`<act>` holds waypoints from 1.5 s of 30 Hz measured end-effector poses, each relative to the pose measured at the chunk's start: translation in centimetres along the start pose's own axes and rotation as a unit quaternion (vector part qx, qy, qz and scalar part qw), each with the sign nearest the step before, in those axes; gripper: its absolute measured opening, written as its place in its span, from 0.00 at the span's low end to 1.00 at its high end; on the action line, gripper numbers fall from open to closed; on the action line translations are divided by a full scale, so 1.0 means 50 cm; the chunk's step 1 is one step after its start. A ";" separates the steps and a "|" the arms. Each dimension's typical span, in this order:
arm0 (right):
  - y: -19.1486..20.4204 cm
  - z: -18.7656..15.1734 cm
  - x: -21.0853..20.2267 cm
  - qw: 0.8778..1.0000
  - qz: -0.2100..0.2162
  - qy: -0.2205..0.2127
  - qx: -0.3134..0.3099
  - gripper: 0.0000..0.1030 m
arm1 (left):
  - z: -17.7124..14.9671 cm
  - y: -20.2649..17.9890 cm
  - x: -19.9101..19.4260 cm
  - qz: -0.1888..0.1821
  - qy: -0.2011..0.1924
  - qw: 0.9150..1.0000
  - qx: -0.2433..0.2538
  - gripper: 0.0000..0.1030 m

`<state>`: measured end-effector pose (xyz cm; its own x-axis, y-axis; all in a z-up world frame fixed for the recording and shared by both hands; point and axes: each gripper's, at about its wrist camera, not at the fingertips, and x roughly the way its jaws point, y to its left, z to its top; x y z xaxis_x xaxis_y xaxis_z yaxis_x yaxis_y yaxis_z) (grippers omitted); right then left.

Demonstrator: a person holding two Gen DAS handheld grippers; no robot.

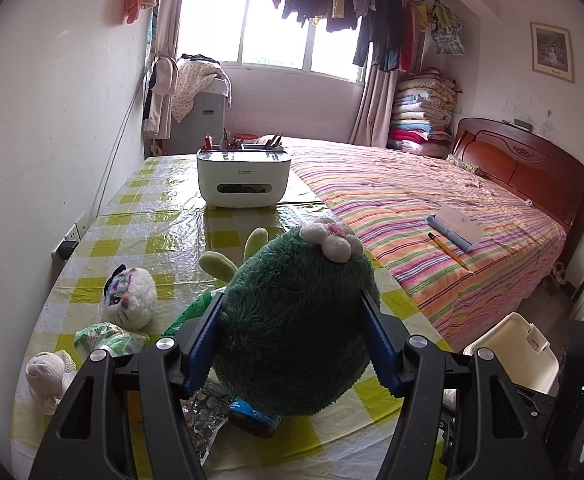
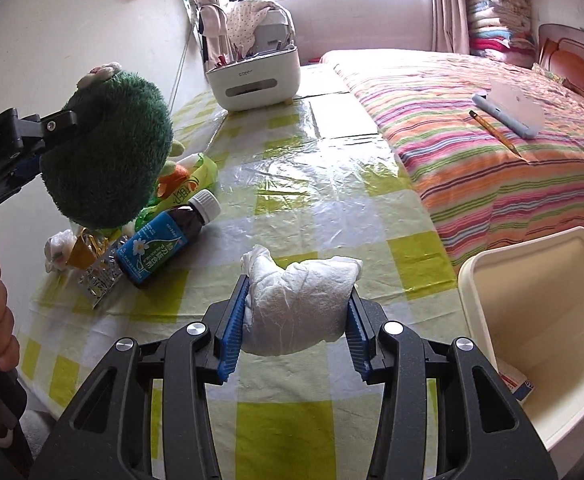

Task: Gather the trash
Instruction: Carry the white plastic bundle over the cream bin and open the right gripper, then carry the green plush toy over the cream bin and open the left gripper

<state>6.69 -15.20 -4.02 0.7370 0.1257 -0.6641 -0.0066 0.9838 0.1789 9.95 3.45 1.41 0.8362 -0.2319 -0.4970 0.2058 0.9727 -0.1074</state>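
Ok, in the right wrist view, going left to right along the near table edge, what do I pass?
Green plush toy held by the left gripper → blue-labelled bottle → crumpled white tissue in the right gripper → white bin.

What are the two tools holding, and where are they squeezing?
The left tool squeezes the green plush toy by the sides of its round body. The right tool pinches a crumpled white tissue wad at its two ends.
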 end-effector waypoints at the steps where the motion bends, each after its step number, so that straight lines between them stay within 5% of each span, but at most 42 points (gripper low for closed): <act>1: -0.006 0.000 -0.004 1.000 -0.003 -0.003 0.004 0.41 | 0.000 -0.008 0.001 -0.004 0.000 1.000 0.001 0.61; 22: -0.177 -0.013 -0.095 0.982 -0.121 -0.071 0.123 0.41 | -0.019 -0.154 0.034 -0.043 0.021 0.998 0.051 0.61; 35: -0.270 -0.024 -0.132 0.958 -0.181 -0.095 0.200 0.43 | -0.031 -0.232 0.051 -0.066 0.033 0.995 0.071 0.61; 42: -0.305 -0.030 -0.145 0.947 -0.202 -0.104 0.228 0.48 | -0.043 -0.278 0.055 -0.080 0.038 0.992 0.087 0.61; 45: -0.314 -0.035 -0.159 0.939 -0.213 -0.117 0.243 0.62 | -0.047 -0.293 0.058 -0.086 0.042 0.991 0.091 0.61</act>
<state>-0.23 -31.45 -2.83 0.7316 -0.3528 -0.5834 0.5893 0.7575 0.2809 8.14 -11.43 -0.49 0.7368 -0.3857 -0.5553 0.4368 0.8985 -0.0445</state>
